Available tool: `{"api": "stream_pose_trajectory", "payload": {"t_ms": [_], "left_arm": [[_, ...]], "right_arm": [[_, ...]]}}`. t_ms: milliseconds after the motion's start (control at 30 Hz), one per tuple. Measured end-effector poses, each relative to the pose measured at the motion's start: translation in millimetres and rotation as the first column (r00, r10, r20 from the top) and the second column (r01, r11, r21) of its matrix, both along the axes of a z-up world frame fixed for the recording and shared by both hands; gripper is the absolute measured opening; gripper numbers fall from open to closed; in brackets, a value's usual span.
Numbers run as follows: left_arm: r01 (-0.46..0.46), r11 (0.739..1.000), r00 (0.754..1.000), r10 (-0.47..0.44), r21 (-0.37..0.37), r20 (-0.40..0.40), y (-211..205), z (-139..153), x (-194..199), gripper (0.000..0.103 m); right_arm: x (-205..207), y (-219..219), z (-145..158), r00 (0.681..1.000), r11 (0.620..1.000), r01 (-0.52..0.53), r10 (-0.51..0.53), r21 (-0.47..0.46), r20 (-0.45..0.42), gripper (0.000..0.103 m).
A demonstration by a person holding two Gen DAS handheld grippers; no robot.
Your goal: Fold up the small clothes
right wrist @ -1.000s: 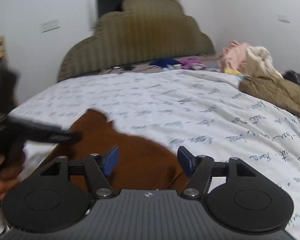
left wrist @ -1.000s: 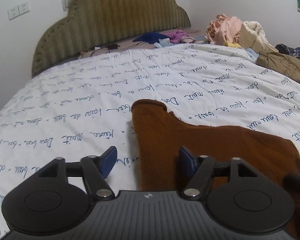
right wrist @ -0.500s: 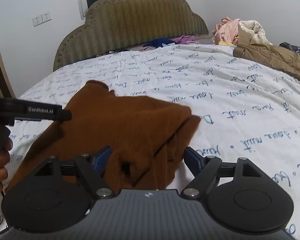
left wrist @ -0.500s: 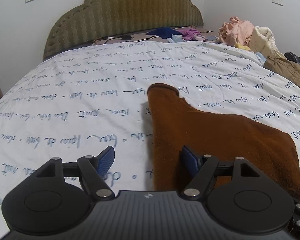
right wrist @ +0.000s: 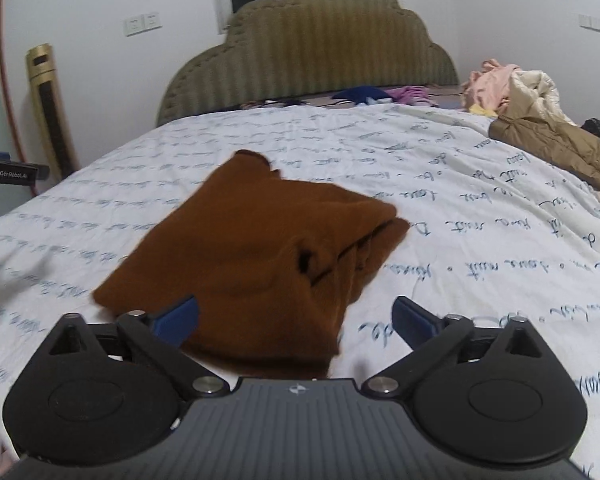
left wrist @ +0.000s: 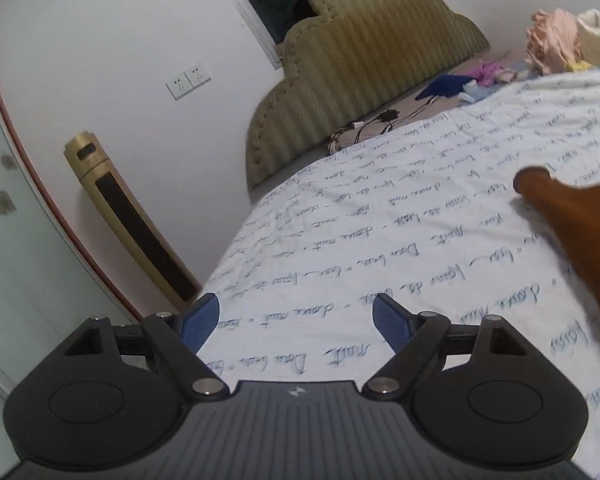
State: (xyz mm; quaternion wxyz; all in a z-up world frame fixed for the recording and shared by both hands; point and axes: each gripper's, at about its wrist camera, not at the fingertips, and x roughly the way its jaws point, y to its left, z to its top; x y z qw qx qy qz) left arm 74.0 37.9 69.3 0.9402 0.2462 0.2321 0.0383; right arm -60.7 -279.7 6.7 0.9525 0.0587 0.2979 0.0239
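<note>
A brown knitted garment [right wrist: 256, 256] lies folded over itself on the white bedsheet [right wrist: 460, 184] with blue script. My right gripper [right wrist: 296, 318] is open and empty just above its near edge. In the left wrist view the garment [left wrist: 580, 232] shows only at the right edge. My left gripper [left wrist: 296, 322] is open and empty, over bare sheet [left wrist: 340, 240] to the left of the garment. The tip of the left gripper [right wrist: 8, 170] shows at the left edge of the right wrist view.
An olive padded headboard [right wrist: 312, 48] stands at the far end. A pile of clothes [right wrist: 540, 120] lies at the back right, with small garments [right wrist: 364, 94] near the headboard. A gold tower fan [left wrist: 132, 224] stands beside the bed's left edge. A cable [left wrist: 364, 124] lies by the headboard.
My left gripper has swung away to the left, off the garment, toward the bed's left edge. My right gripper has pulled back a little. The garment lies released and folded.
</note>
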Motion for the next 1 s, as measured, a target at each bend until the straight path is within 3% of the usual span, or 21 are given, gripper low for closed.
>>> {"api": "stream_pose_trajectory", "payload": {"t_ms": [67, 200, 267, 367, 467, 600, 800, 1000], "left_arm": [[0.069, 0.992, 0.996, -0.073, -0.102, -0.045, -4.2, -1.5, -14.3, 0.086], [0.148, 0.912, 0.949, -0.241, -0.383, -0.206, -30.0, -34.9, -35.3, 0.086], [0.139, 0.891, 0.941, -0.254, -0.432, -0.223, -47.1, -54.4, -43.5, 0.086], [0.106, 0.919, 0.961, -0.193, -0.38, -0.2, -71.9, -74.7, -55.6, 0.086], [0.109, 0.925, 0.968, -0.182, -0.364, -0.172, -83.5, -82.8, -66.4, 0.086], [0.087, 0.933, 0.977, -0.149, -0.349, -0.154, -87.4, -89.6, -68.3, 0.086], [0.033, 0.933, 0.967, -0.119, -0.357, -0.224, -88.5, -104.0, -63.5, 0.086], [0.035, 0.936, 0.97, -0.116, -0.351, -0.215, -90.7, -109.7, -66.3, 0.088]], "right_arm": [[-2.9, 3.8, 0.9, 1.0, 0.998, -0.012, 0.012, 0.057, -0.003, 0.103], [2.4, 19.2, -3.9, 0.998, 0.997, 0.054, -0.052, 0.055, -0.024, 0.103], [3.8, 27.7, -7.0, 0.993, 0.994, 0.11, -0.109, 0.021, -0.048, 0.103], [-0.2, 33.1, -11.0, 0.988, 0.988, 0.142, -0.138, 0.056, -0.073, 0.103], [-5.0, 33.4, -16.3, 0.985, 0.982, 0.165, -0.158, 0.091, -0.074, 0.103], [-3.4, 34.6, -27.2, 0.97, 0.973, 0.231, -0.227, 0.031, -0.086, 0.103], [-0.8, 40.2, -36.9, 0.974, 0.978, 0.209, -0.206, 0.019, -0.094, 0.103], [-0.5, 48.6, -36.8, 0.978, 0.98, 0.194, -0.196, -0.04, -0.075, 0.103]]}}
